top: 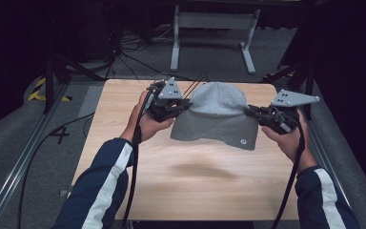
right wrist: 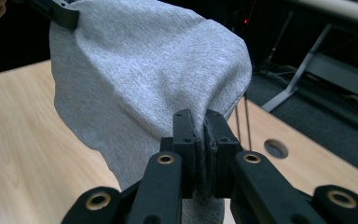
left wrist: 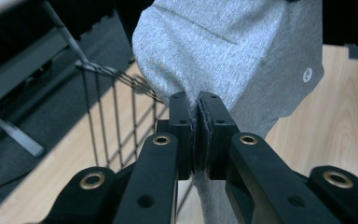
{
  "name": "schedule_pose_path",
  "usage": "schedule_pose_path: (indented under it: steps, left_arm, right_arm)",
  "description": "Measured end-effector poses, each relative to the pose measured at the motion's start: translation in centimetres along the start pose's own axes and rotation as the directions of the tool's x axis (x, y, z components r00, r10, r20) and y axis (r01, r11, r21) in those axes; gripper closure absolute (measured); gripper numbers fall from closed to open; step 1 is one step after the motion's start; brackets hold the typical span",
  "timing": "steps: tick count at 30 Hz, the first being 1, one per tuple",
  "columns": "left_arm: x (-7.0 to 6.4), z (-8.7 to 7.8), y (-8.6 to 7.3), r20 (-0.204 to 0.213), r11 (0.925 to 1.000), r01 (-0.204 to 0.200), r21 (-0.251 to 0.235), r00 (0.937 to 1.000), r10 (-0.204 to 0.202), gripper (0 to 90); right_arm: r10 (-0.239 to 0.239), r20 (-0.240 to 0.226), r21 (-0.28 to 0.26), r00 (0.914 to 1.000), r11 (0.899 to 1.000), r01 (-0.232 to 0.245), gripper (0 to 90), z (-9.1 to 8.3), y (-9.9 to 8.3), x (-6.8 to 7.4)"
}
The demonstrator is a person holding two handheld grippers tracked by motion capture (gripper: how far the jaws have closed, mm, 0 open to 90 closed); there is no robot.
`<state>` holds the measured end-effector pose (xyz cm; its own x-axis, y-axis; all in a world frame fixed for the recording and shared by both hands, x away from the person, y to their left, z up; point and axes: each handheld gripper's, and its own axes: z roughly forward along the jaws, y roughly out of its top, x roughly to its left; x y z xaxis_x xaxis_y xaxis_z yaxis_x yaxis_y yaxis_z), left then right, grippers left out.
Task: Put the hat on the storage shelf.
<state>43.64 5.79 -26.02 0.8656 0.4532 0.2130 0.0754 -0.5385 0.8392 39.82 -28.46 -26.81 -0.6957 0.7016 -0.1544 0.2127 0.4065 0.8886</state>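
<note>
Left gripper (top: 187, 104): jaws clamped on left edge of grey beanie (top: 218, 117). Beanie: held stretched above the wooden table (top: 190, 176), clear of its surface, shadow beneath. Right gripper (top: 248, 110): jaws pinching beanie's right edge.

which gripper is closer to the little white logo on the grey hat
Right. The white logo sits at the grey hat's lower corner, just below where the right gripper clamps that side. The left gripper clamps the opposite edge, across the hat's width.
</note>
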Motion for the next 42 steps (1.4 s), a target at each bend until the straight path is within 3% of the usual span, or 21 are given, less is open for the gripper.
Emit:
schedule_pose_path:
  steps: [6, 15, 26, 34, 42]
  left_arm:
    - [1.6, -0.7, 2.2, -0.024, 0.9998, -0.007, -0.017, 0.9997, 0.007, 84.7]
    - [4.3, -1.2, 4.4, -0.055, 0.9981, 0.026, -0.057, 0.9981, -0.029, 84.8]
    - [6.4, -1.3, 5.7, -0.093, 0.9954, 0.049, -0.082, 0.994, -0.057, 84.9]
    - [8.1, -0.5, 5.5, -0.11, 0.9933, 0.089, -0.074, 0.9892, -0.097, 84.8]
    - [9.0, 1.0, 4.8, -0.128, 0.9937, 0.102, -0.046, 0.986, -0.107, 84.9]
  right_arm:
    - [0.0, 0.023, -0.022, 0.9997, 1.0, 0.0, 84.7, -0.1, 2.7, -1.3]
    - [-0.017, 0.053, -0.056, 0.9985, 0.998, 0.02, 84.7, 0.1, 6.4, -2.8]
    - [-0.017, 0.082, -0.085, 0.9965, 0.996, 0.024, 84.8, 1.2, 9.7, -4.5]
    - [0.0, 0.079, -0.071, 0.9969, 0.997, 0.005, 84.8, 3.3, 9.8, -5.4]
    - [0.019, 0.074, -0.053, 0.9971, 0.998, -0.015, 84.9, 5.4, 9.2, -6.2]
